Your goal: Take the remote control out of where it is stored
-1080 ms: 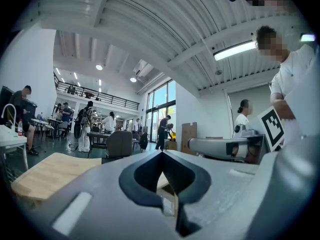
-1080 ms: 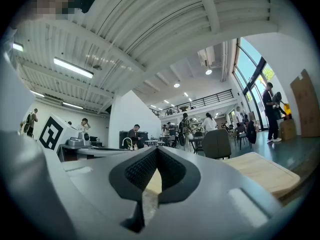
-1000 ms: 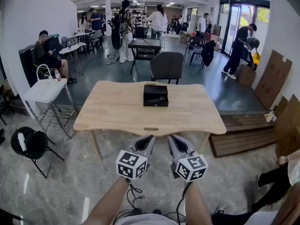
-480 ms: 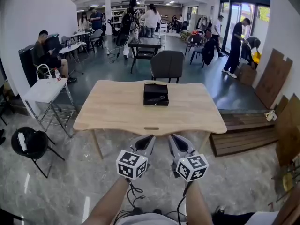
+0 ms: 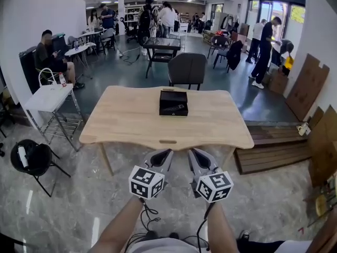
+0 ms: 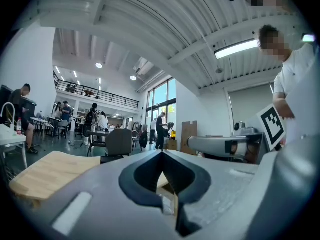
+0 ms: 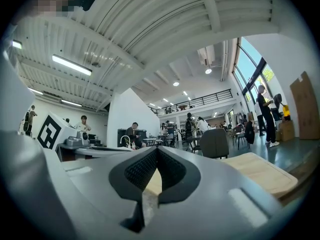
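An open black box (image 5: 174,103) sits at the far middle of the wooden table (image 5: 131,125), and a dark remote control (image 5: 174,109) lies inside it. Both grippers hang side by side in front of the table's near edge, well short of the box. The left gripper (image 5: 160,158) is shut with nothing held. The right gripper (image 5: 195,159) is also shut and empty. The left gripper view has its jaws (image 6: 161,155) closed tip to tip, with the table (image 6: 45,171) ahead. In the right gripper view the right gripper (image 7: 156,150) is closed the same way.
A grey chair (image 5: 187,69) stands behind the table. To the left are a white side table (image 5: 48,98) and a black stool (image 5: 30,159). A low wooden platform (image 5: 271,147) and cardboard sheets (image 5: 308,86) are on the right. Several people stand and sit further back.
The head view has shifted slightly, so the table and box sit a little higher in view. People in the background have walked about. Both grippers stay shut in the same place.
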